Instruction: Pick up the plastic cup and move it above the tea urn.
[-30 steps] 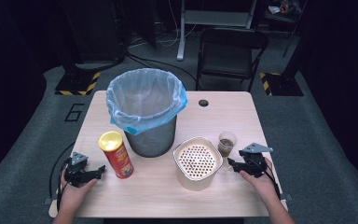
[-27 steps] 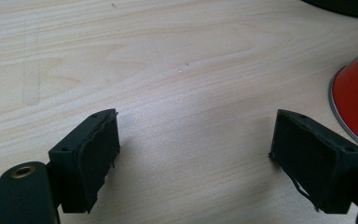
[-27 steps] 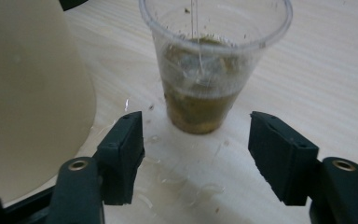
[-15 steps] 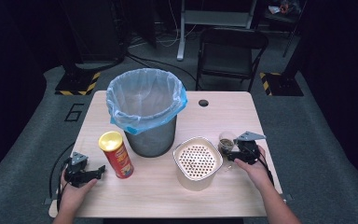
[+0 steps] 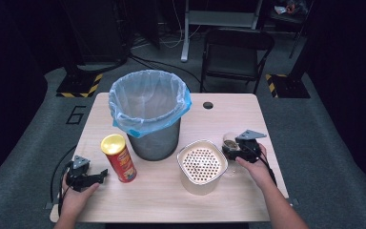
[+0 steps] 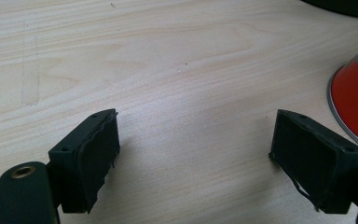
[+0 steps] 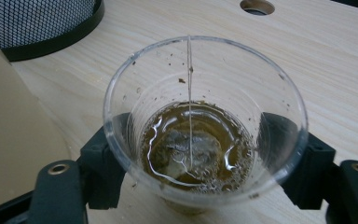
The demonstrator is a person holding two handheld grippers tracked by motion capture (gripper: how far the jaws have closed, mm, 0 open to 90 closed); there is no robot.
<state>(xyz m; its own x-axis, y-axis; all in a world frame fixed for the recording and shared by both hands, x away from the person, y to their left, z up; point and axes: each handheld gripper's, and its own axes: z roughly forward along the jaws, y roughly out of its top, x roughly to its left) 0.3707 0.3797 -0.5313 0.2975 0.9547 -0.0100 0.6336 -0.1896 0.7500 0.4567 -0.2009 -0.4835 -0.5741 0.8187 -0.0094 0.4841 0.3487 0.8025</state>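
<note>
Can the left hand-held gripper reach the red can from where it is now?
Probably yes: the left hand-held gripper is open beside the red can, with bare table between.

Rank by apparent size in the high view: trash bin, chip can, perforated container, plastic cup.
1. Trash bin
2. Perforated container
3. Chip can
4. Plastic cup, partly hidden by the right gripper
</note>
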